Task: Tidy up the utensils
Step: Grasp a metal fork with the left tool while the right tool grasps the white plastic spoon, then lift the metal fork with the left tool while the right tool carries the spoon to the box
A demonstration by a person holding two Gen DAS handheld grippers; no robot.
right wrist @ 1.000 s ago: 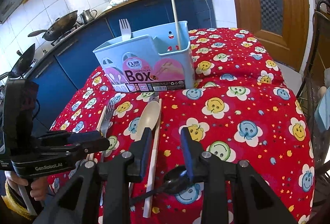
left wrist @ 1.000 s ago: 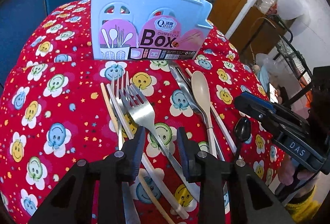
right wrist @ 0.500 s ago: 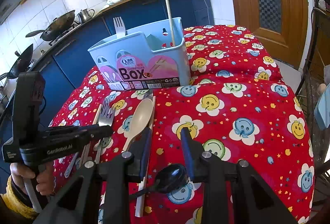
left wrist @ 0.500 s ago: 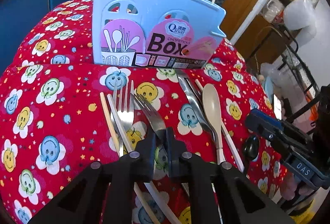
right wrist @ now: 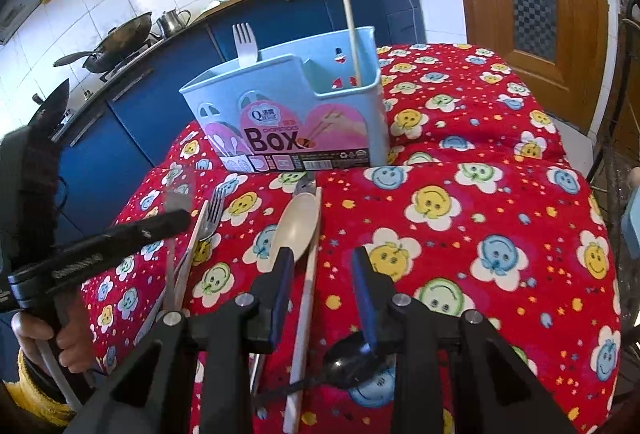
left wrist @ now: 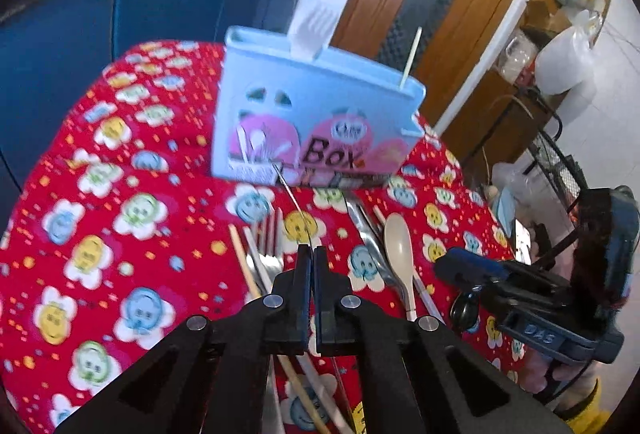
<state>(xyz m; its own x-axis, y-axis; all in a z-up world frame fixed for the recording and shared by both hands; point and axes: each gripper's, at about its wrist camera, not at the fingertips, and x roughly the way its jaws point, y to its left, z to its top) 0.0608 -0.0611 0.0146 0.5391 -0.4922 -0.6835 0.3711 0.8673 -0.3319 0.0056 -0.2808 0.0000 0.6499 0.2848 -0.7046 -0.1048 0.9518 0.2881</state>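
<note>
Left wrist: left gripper (left wrist: pixel 311 262) jaws clamp fork (left wrist: pixel 289 194) edge-on.

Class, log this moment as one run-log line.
left gripper: shut on metal fork, lifted | right gripper: open above black spoon | blue box: white fork inside

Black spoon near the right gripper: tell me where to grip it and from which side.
Grip the black spoon on its thin handle, which runs left from the bowl, not the rounded bowl. It lies flat on the red cloth, so come down from above with the right gripper, whose open jaws should straddle the handle crosswise.
</note>
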